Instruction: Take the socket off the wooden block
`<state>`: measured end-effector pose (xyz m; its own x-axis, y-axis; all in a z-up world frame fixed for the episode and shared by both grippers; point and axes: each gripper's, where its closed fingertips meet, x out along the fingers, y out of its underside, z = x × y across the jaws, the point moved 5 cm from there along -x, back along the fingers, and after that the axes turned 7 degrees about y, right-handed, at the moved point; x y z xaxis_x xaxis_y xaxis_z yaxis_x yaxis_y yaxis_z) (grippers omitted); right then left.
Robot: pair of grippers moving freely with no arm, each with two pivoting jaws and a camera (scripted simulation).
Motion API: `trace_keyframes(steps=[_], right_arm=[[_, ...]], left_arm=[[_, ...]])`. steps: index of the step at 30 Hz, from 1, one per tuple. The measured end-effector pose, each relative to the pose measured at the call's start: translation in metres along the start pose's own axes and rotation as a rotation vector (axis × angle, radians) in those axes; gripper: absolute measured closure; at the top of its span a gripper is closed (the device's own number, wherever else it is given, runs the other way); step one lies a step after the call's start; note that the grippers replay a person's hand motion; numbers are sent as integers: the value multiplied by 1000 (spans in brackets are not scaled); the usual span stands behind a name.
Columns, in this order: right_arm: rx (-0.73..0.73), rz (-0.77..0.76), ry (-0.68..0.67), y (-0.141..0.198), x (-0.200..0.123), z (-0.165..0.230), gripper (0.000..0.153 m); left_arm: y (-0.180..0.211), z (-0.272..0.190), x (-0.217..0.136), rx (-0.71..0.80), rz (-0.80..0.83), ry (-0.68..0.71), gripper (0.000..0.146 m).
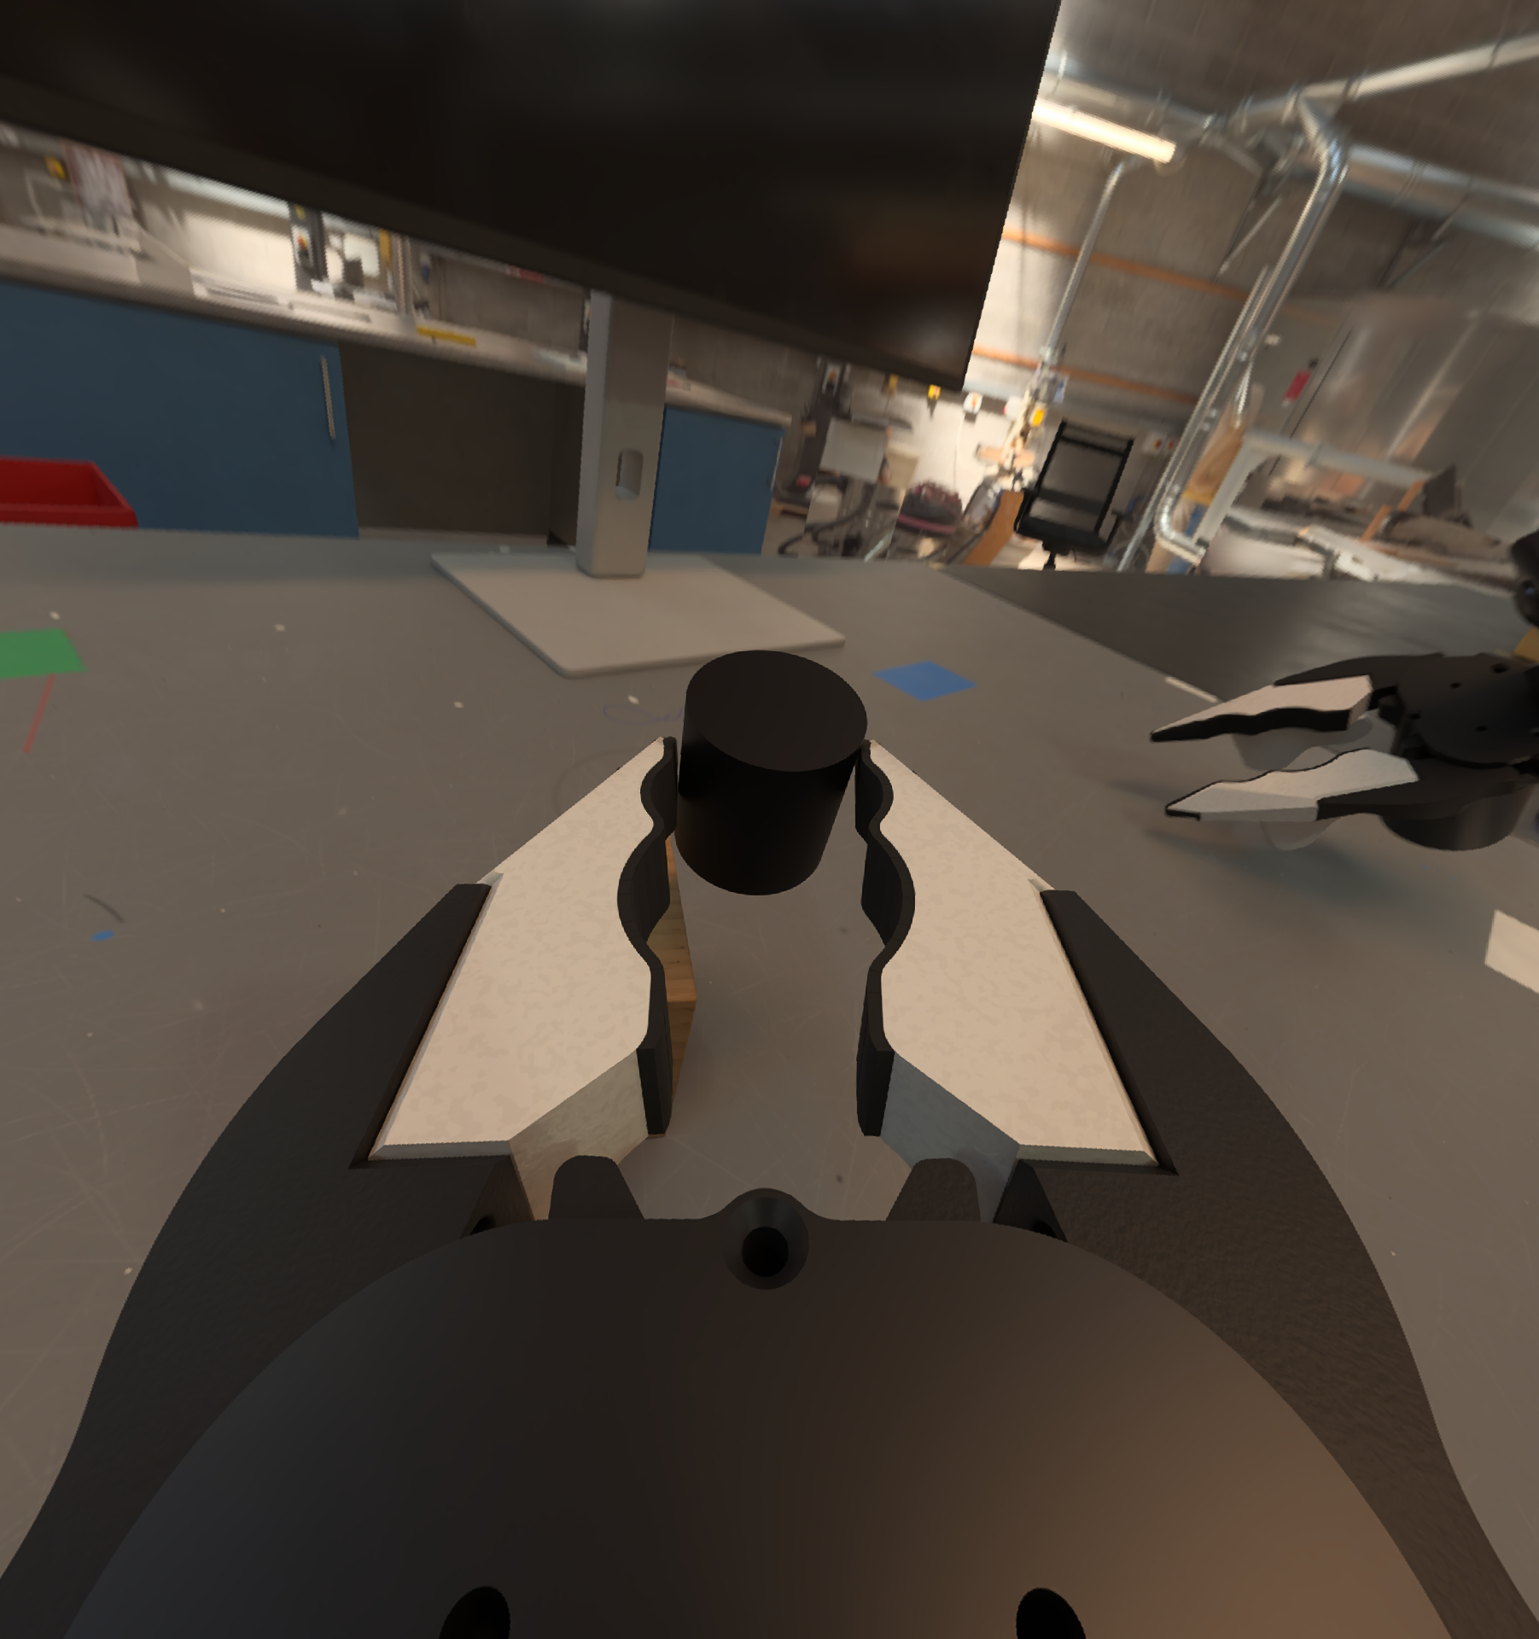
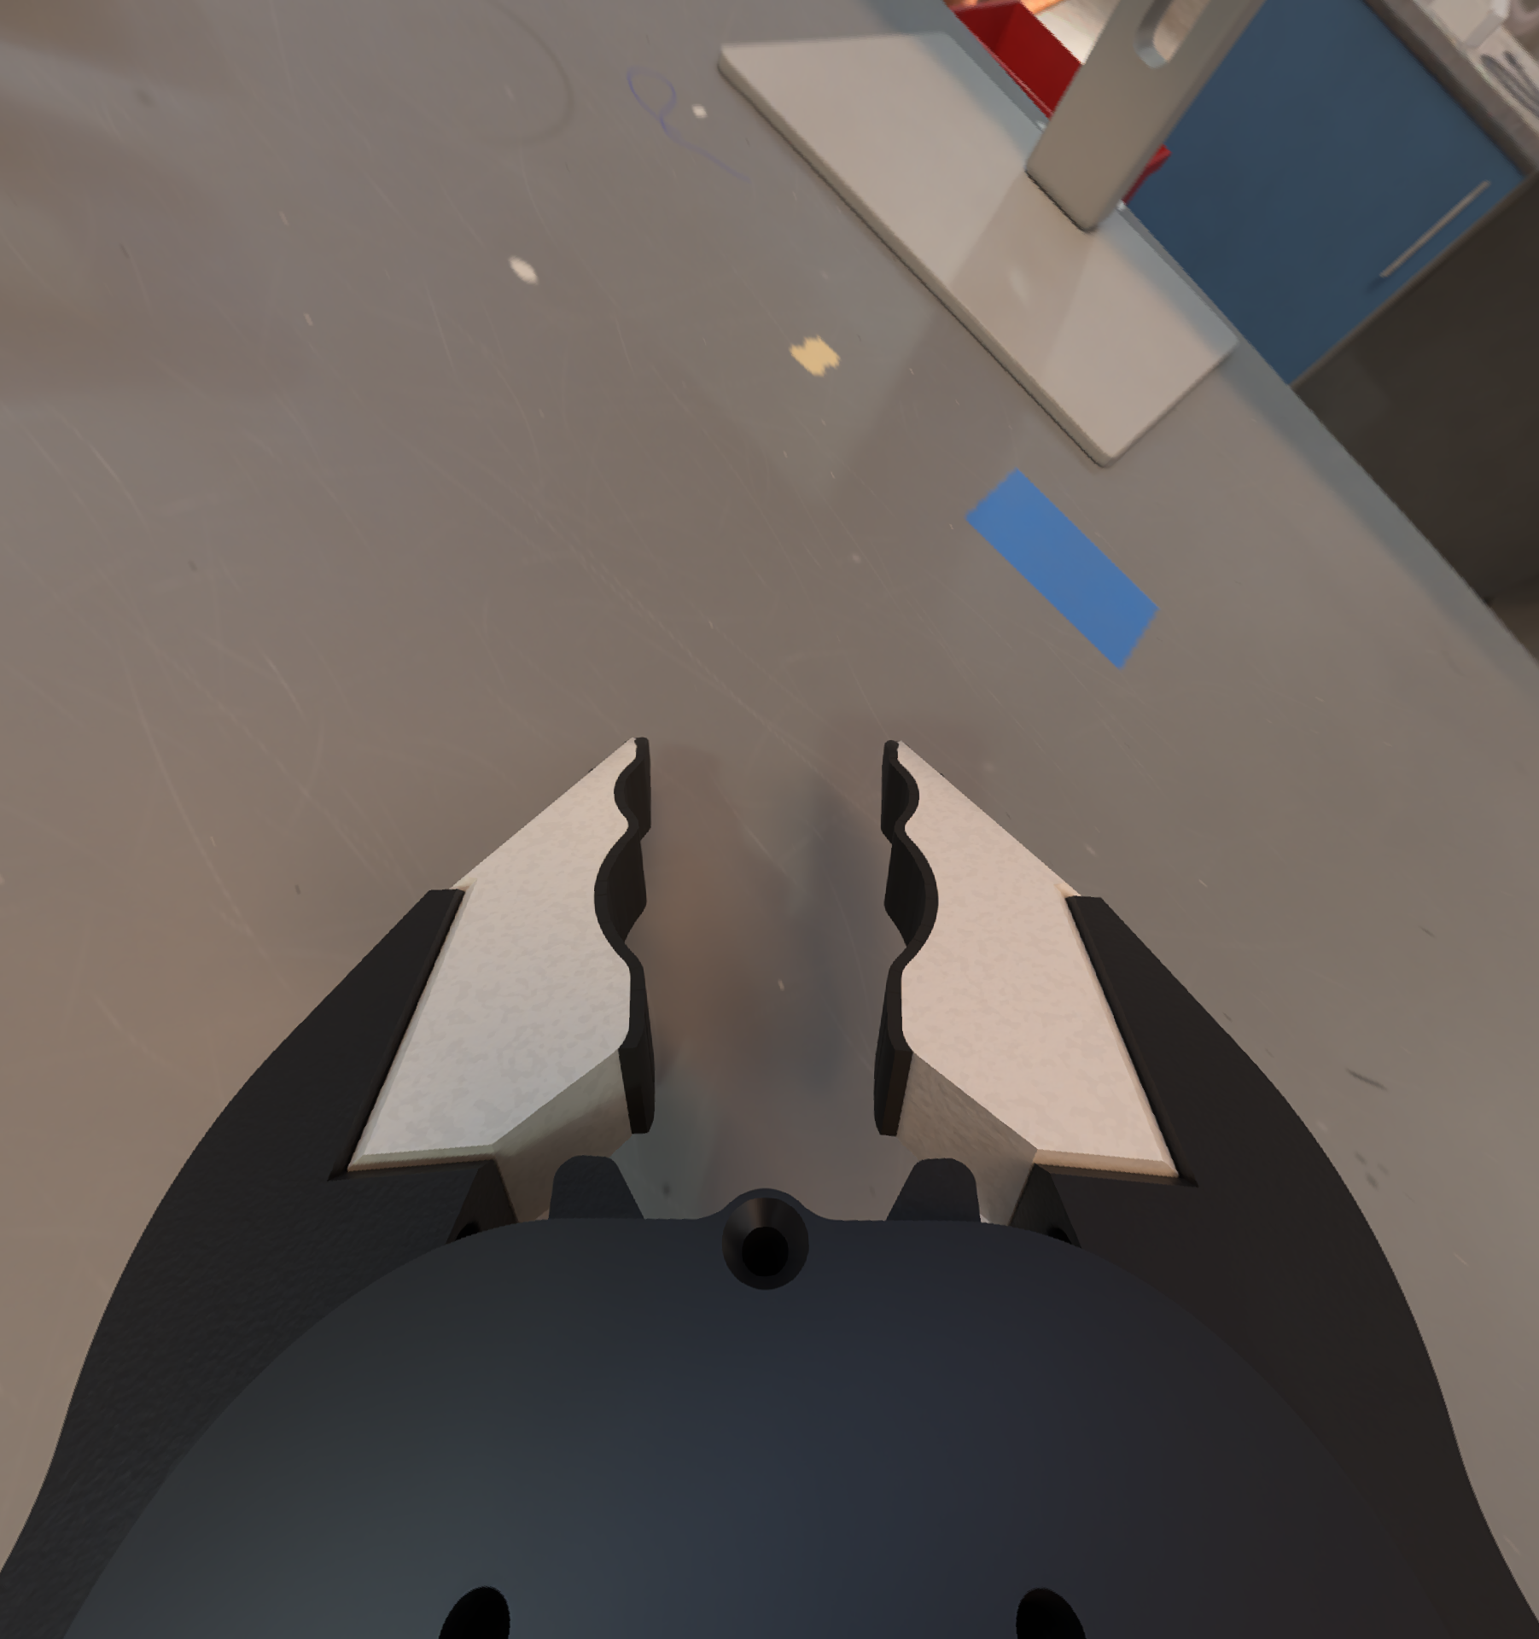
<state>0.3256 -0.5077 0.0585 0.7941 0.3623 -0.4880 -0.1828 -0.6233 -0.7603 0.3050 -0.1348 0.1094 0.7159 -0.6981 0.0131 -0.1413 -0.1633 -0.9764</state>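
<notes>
With our left claw pinching the black socket clear of the wooden block and our right claw spread and idle, setting it on the counter seems next.

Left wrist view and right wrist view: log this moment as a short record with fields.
socket: black cylinder between the fingertips of the left gripper, raised
left gripper: shut on the socket
wooden block: a sliver shows beneath the left finger, mostly hidden
right gripper: open, holding nothing, above the bare grey table
nearby: monitor stand base; blue tape patch
</notes>
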Motion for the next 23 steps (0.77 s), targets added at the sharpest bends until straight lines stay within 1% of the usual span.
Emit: trace_keyframes(steps=[2,5,9,13,15,18,21,23], right_arm=[[46,-37,-40,-6,5,-1,98],[78,-38,10,-7,6,-13,98],[100,-51,29,-6,-4,-23,102],[129,-14,39,7,-10,-27,103],[153,6,42,14,-14,-28,106],[252,44,85,27,-23,-34,108],[409,92,141,40,-34,-44,107],[539,116,163,48,-40,-49,107]], left_arm=[[-3,-2,-5,14,-47,8,106],[-6,-4,-10,31,-97,14,106],[-7,-4,-12,23,-109,27,106],[-7,-2,-12,7,-115,29,106],[-7,-1,-13,-3,-118,26,106],[-8,0,-15,-18,-135,23,106],[-9,2,-17,-23,-158,13,106],[-9,2,-18,-22,-164,8,106]])
